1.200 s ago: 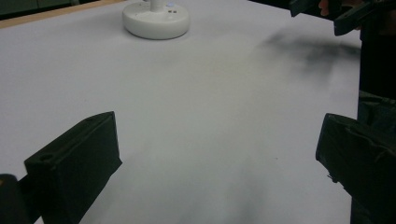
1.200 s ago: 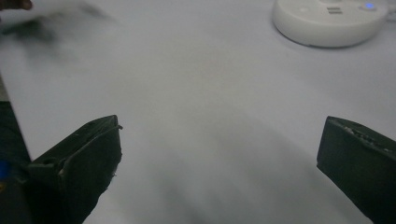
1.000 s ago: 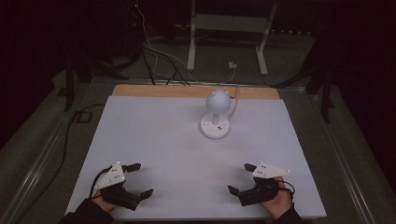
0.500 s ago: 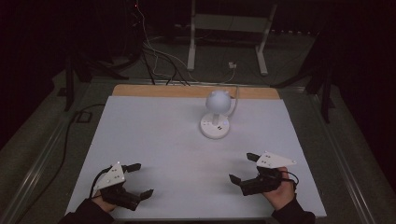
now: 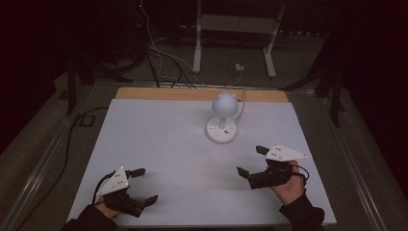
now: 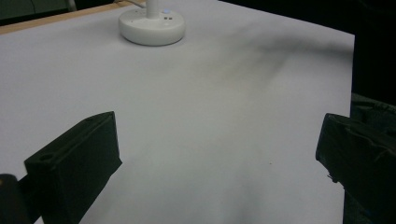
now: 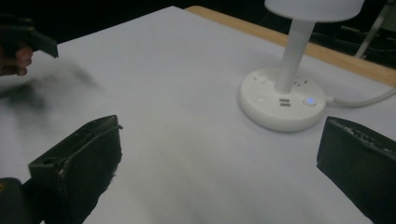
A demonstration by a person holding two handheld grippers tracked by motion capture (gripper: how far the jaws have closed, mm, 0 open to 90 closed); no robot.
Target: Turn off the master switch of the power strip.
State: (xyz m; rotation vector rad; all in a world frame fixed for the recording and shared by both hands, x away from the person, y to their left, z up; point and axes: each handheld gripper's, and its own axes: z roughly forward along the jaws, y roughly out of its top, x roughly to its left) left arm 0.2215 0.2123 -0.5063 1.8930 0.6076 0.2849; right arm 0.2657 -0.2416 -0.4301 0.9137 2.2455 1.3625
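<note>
The lamp (image 7: pixel 294 70) shade is cut off above.

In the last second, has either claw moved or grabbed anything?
The right claw has moved forward across the table, away from the near edge and toward the white lamp, jaws open and empty. The left claw stayed near the front edge, open as well. The lamp has not shifted, and nothing was grasped or released.

High view overhead facing forward, both gripper views low, sharing lamp (image 5: pixel 222 120)
</note>
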